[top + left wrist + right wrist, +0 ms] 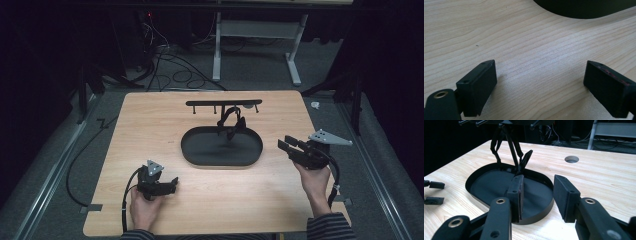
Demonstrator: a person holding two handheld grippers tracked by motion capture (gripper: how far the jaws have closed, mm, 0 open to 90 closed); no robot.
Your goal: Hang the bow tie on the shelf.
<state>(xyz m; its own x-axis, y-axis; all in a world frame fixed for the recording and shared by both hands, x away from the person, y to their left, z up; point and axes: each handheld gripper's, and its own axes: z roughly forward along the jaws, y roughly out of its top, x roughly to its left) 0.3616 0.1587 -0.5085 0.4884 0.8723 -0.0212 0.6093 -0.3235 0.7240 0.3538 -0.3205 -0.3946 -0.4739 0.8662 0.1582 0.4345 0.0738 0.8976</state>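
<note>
At 7 o'clock, left gripper (167, 185) parked on table (150, 120), jaws wide, nothing between. Centre: oval tray (221, 146), strap (231, 122) hung from rack (223, 103) at 12. At 3 o'clock, right gripper (285, 146) half open, empty, approaching tray. Next: aligning on strap. Right gripper view adds a table hole (571, 159).

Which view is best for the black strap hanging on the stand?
The right gripper view: the strap hangs close and large from the stand's post, above the black tray. The high view has it small and dark. The left gripper view catches just the tray's edge.
</note>
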